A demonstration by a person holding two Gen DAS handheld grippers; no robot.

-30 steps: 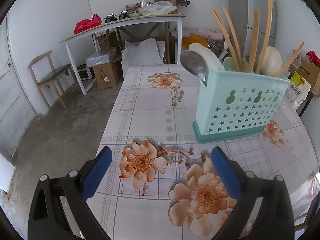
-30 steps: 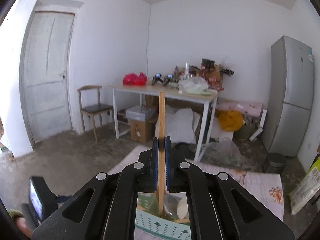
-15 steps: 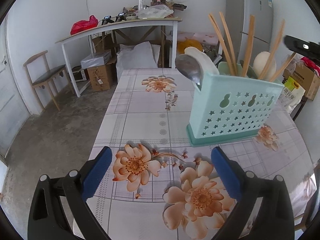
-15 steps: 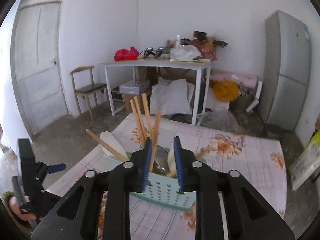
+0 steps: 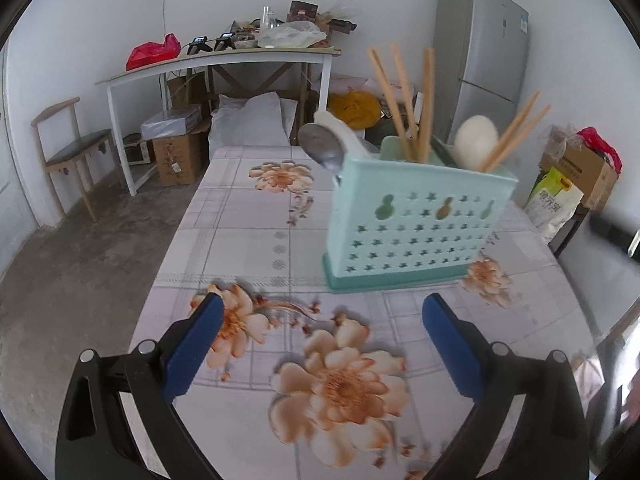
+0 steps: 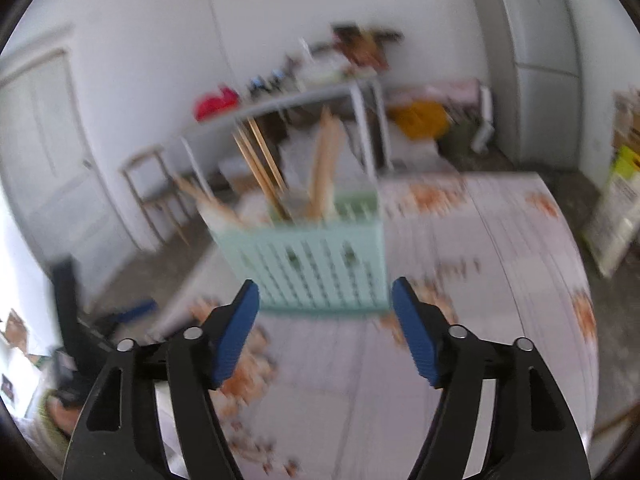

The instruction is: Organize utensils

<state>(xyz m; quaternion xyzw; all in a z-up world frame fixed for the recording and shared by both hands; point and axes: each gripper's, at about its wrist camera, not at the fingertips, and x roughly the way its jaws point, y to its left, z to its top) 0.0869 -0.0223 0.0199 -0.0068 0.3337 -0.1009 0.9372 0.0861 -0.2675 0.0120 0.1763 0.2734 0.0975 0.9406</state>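
A mint-green perforated utensil holder (image 5: 416,220) stands on the flowered tablecloth (image 5: 248,232). It holds several wooden chopsticks (image 5: 426,100), a metal spoon (image 5: 322,150) and white ceramic spoons (image 5: 476,136). My left gripper (image 5: 322,316) is open and empty, low over the table in front of the holder. In the blurred right wrist view the holder (image 6: 316,268) with chopsticks (image 6: 326,164) stands just beyond my right gripper (image 6: 326,304), which is open and empty.
A white side table (image 5: 224,60) with clutter, a wooden chair (image 5: 68,148), boxes and a grey fridge (image 5: 480,60) stand beyond the table's far end. A green-yellow bag (image 5: 554,200) and a cardboard box lie at right.
My right gripper let go of the chopstick into the holder, opened wide and drew back low. My left gripper shifted slightly; the holder now sits more to the right in its view.
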